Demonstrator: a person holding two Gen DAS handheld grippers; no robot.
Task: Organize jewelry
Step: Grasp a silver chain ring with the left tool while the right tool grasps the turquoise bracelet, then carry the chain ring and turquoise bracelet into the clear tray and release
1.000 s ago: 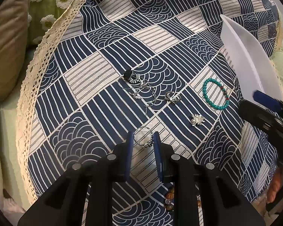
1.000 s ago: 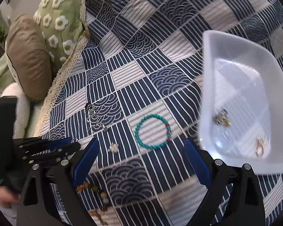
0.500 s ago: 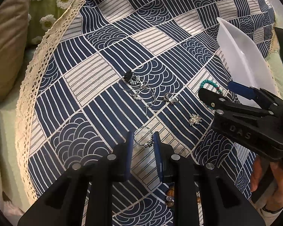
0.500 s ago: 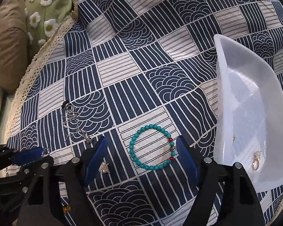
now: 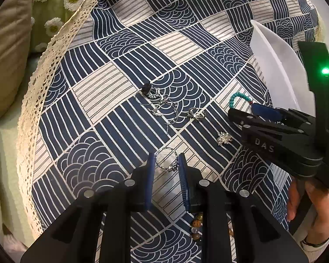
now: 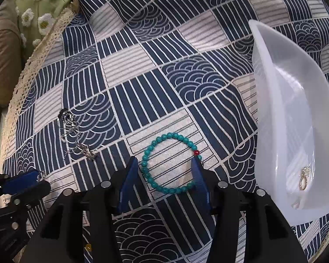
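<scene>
My left gripper [image 5: 165, 161] is open, its blue pads on either side of a silver ring [image 5: 167, 160] that lies on the cloth. My right gripper [image 6: 165, 166] is open with its pads around a turquoise bead bracelet [image 6: 170, 166], which lies flat on the cloth. The bracelet [image 5: 238, 98] is partly hidden behind the right gripper [image 5: 263, 114] in the left wrist view. A white plastic tray [image 6: 263, 100] stands right of the bracelet and holds a gold ring [image 6: 303, 178]. A tangle of silver chains [image 5: 159, 103], a bow charm [image 5: 196, 115] and a silver brooch [image 5: 224, 138] lie loose.
The blue and white patterned cloth [image 5: 111, 87] has a lace edge [image 5: 43, 83] on the left. Green daisy and brown cushions [image 5: 8, 43] lie beyond it. Amber beads [image 5: 197, 225] lie under my left gripper. The left gripper [image 6: 22, 186] shows at the right wrist view's lower left.
My right gripper has moved forward and down over the turquoise bracelet, so its pads now bracket it. The left gripper has stayed around the silver ring.
</scene>
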